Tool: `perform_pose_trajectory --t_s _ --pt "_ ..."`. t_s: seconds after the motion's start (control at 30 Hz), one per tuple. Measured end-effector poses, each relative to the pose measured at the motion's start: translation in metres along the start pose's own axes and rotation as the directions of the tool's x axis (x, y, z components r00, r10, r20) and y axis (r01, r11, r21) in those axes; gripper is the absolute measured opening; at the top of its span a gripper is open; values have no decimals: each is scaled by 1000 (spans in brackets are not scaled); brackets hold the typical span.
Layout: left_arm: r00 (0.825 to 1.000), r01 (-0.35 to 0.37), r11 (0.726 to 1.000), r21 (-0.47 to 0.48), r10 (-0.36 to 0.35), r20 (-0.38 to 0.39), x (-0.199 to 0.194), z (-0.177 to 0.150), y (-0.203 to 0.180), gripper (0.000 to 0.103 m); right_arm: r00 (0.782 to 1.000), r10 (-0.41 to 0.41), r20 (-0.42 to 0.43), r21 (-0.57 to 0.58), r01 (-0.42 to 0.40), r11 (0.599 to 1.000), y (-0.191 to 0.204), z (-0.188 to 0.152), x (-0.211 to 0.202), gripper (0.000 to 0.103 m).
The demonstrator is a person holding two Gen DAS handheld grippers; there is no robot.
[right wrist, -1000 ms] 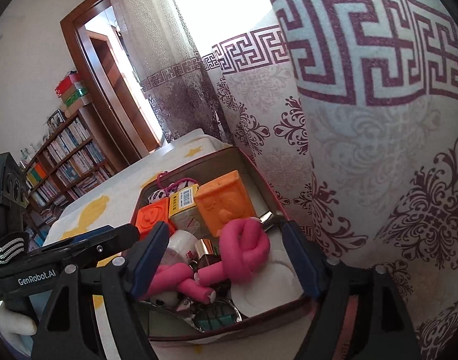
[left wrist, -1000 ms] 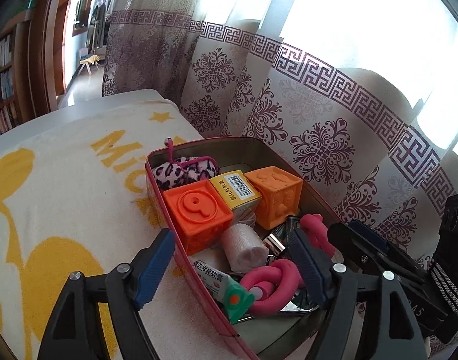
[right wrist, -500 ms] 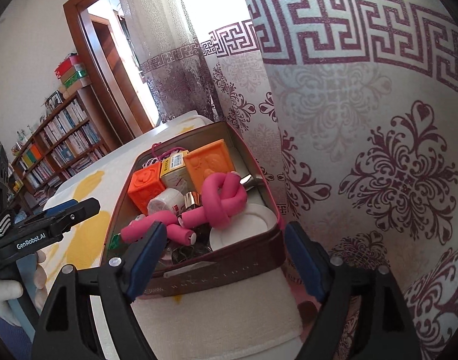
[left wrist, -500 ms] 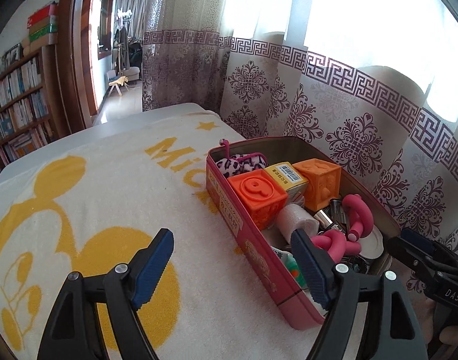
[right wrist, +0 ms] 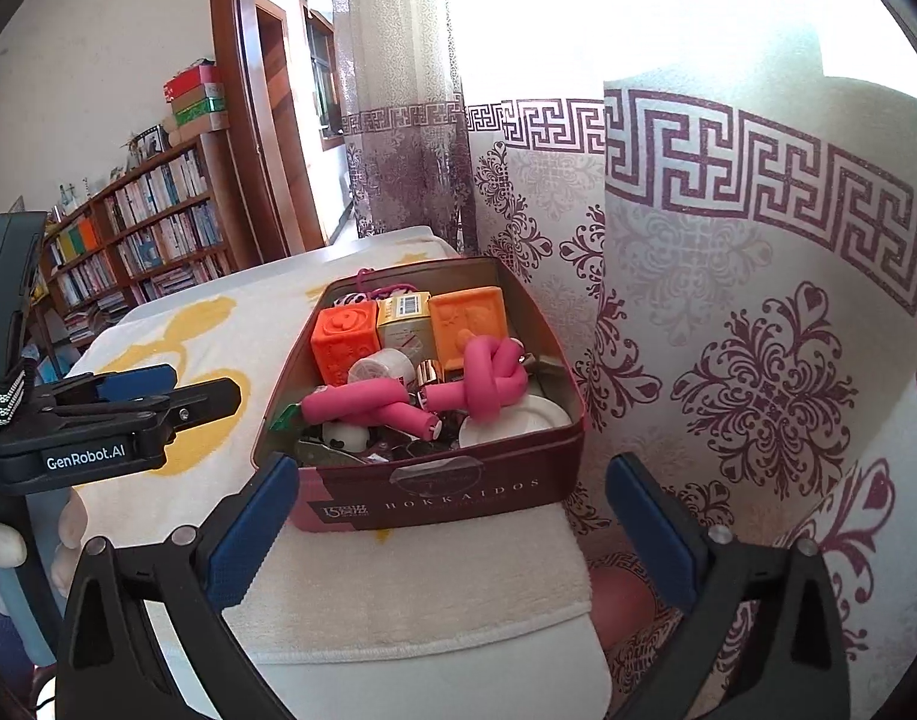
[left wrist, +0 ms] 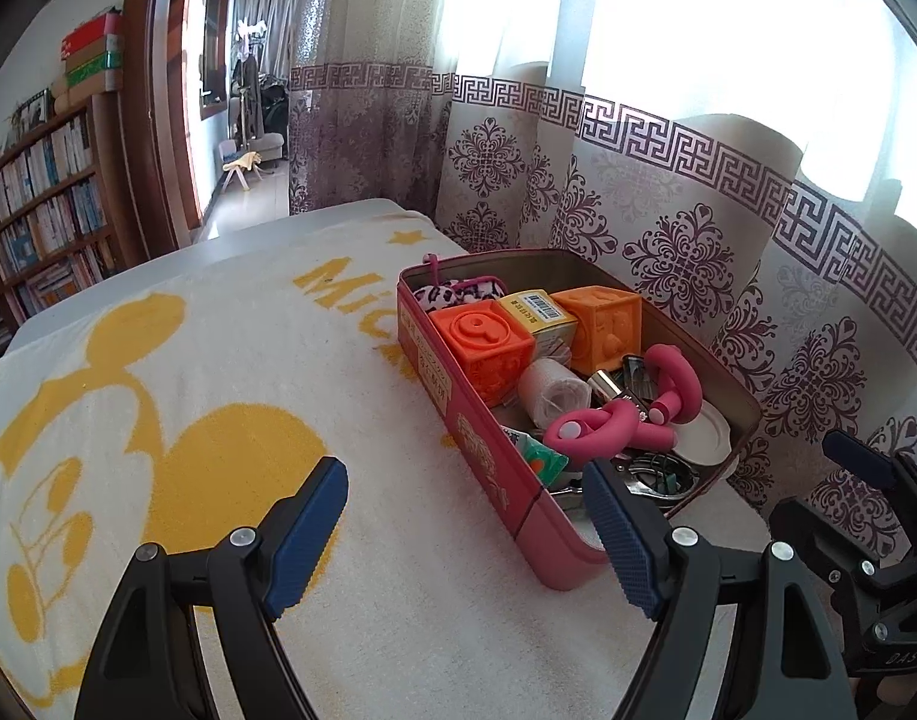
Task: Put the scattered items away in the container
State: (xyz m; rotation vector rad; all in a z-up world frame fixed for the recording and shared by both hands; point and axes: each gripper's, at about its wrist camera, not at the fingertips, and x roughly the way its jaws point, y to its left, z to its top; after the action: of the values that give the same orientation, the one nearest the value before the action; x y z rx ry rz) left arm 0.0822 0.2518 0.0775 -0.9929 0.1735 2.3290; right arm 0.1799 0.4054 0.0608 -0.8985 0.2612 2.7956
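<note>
A pink-red tin box (left wrist: 488, 468) (right wrist: 434, 498) stands on the towel at the table's right edge, by the curtain. It holds two orange cubes (left wrist: 482, 348) (right wrist: 345, 342), a yellow barcode box (left wrist: 536, 312), a leopard-print pouch (left wrist: 437, 295), a white roll (left wrist: 551, 390), knotted pink foam tubes (left wrist: 614, 426) (right wrist: 482, 378) and a white dish (right wrist: 518, 420). My left gripper (left wrist: 464, 531) is open and empty, drawn back to the left of the box's near end. My right gripper (right wrist: 452, 534) is open and empty, in front of the box's short end.
A cream towel with a yellow mouse print (left wrist: 158, 420) covers the table. A patterned curtain (left wrist: 698, 240) hangs right behind the box. Bookshelves (right wrist: 146, 228) and a doorway (left wrist: 218, 90) lie beyond the table's far side. The table edge (right wrist: 434, 666) is just below my right gripper.
Both grippers have pulled back from over the box, which now looks smaller and farther away. Both stay open and empty. The box's contents have not moved.
</note>
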Motion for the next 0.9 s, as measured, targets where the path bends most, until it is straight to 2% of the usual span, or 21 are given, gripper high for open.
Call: perform_pose_trajectory --t_s 0.07,0.1,0.13,0.17,0.27,0.53,0.73,0.9 --pt "1000 -4 1000 11 4 2 -3 -1 -4 84 1000 -1 4 4 1 1000 0 0 -2 102" --pt "1000 -6 1000 15 6 1 -4 0 -6 89 1000 -4 4 5 4 1000 0 0 -2 102" --pt "1000 -10 1000 17 9 6 -5 0 -7 102 1000 -5 2 6 5 1000 0 0 -2 102" --pt "1000 -17 1000 18 16 19 -7 -1 -9 103 1000 -6 -1 7 6 1000 0 -1 -1 102" --pt "998 -40 998 41 39 39 -9 0 -14 103 1000 -8 -13 15 8 1000 -1 -4 3 102" --pt "998 -60 996 66 58 30 -1 4 -24 103 999 -28 -25 12 28 1000 -4 -8 9 102" --pt "1000 -11 999 31 11 0 8 7 -23 103 999 -36 -29 25 37 999 -11 -9 10 102" --pt "1000 25 999 45 -26 7 14 7 -27 103 999 -23 -43 48 25 999 -14 -11 14 102"
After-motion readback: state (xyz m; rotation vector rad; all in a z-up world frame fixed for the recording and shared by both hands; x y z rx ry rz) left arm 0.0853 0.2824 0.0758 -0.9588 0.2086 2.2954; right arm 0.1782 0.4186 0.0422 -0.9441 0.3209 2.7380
